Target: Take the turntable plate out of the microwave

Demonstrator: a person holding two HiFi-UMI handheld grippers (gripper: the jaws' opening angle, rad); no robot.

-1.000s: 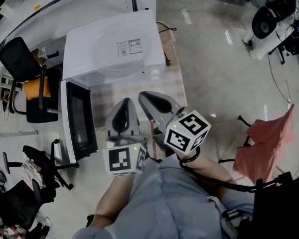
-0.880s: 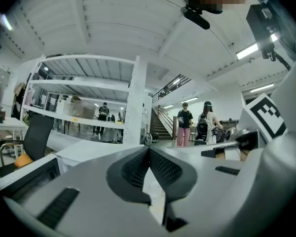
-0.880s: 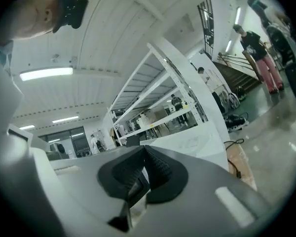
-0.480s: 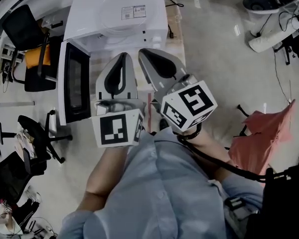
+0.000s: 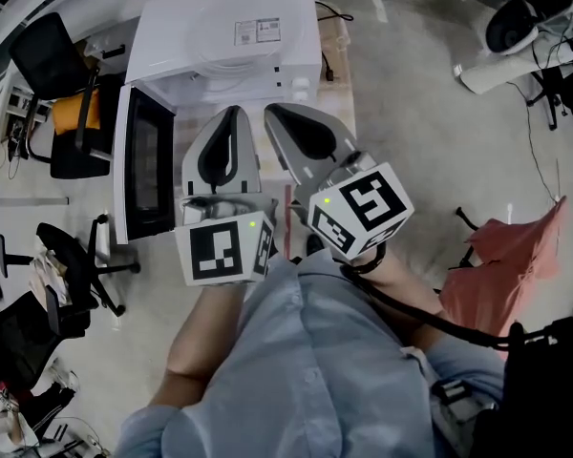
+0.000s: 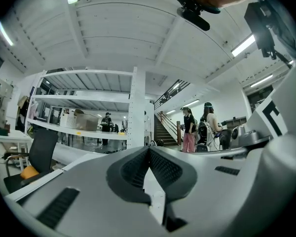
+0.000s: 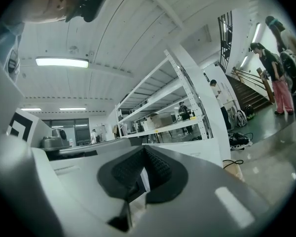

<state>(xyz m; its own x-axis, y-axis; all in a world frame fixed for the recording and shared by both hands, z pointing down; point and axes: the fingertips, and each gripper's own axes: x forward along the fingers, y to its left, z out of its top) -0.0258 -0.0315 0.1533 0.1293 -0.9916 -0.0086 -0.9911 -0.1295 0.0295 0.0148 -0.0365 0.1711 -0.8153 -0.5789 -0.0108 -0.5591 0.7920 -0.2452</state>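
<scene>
Microwave [image 5: 172, 55] sits at far centre with its door [image 5: 145, 165] swung open to the left, which keeps the opening reachable; the head view looks down on the roof, so the inside is out of sight. A faint round outline on the microwave's top reads as the clear glass plate [image 5: 220, 22], probably already lifted out and set there, though I cannot be sure. Left gripper [image 5: 233, 114] and right gripper [image 5: 275, 113] are side by side close to the person's chest, tips toward the microwave. Each has its jaws pressed together on nothing, which looks like a resting carry rather than a reach.
</scene>
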